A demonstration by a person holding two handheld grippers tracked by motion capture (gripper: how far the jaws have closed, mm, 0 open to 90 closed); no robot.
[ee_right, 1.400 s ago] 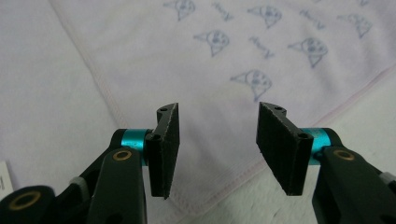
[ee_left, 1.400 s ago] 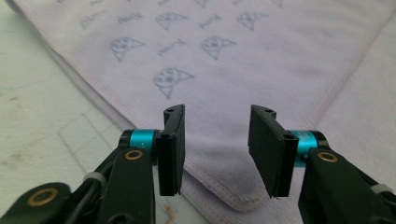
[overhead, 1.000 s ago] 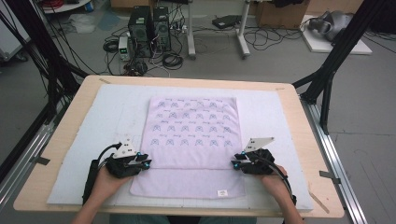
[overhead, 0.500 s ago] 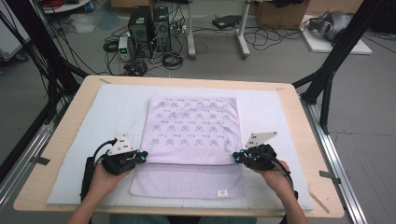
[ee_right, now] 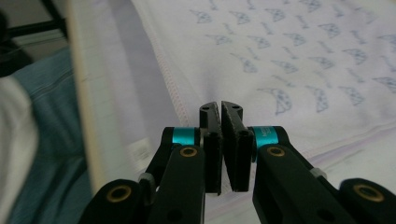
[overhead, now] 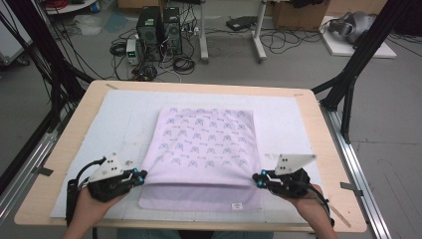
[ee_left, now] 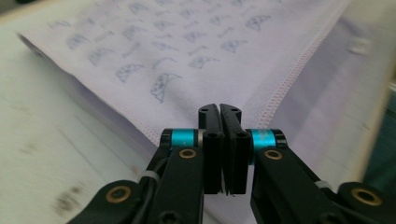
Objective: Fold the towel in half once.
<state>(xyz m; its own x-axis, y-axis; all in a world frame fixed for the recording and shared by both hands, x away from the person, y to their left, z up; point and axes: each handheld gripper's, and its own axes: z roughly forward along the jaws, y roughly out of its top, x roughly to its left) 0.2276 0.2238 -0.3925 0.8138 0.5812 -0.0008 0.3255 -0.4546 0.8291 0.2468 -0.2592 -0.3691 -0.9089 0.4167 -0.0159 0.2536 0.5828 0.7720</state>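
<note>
While the lilac patterned cloth (overhead: 206,149) lies on the white mat (overhead: 124,124), its near part folds over itself. Left gripper (overhead: 141,175) and right gripper (overhead: 257,178) each pinch a side edge, jaws pressed together on the fabric.

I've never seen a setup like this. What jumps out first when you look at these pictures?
A pale lilac cloth printed with small blue figures lies mid-table on a white mat. A person's hands hold the left gripper and the right gripper at its two sides, fingers shut on the cloth's top layer, which is lifted off the layer beneath along the near edge. Beyond the table, computer towers stand among tangled cables on the floor.
</note>
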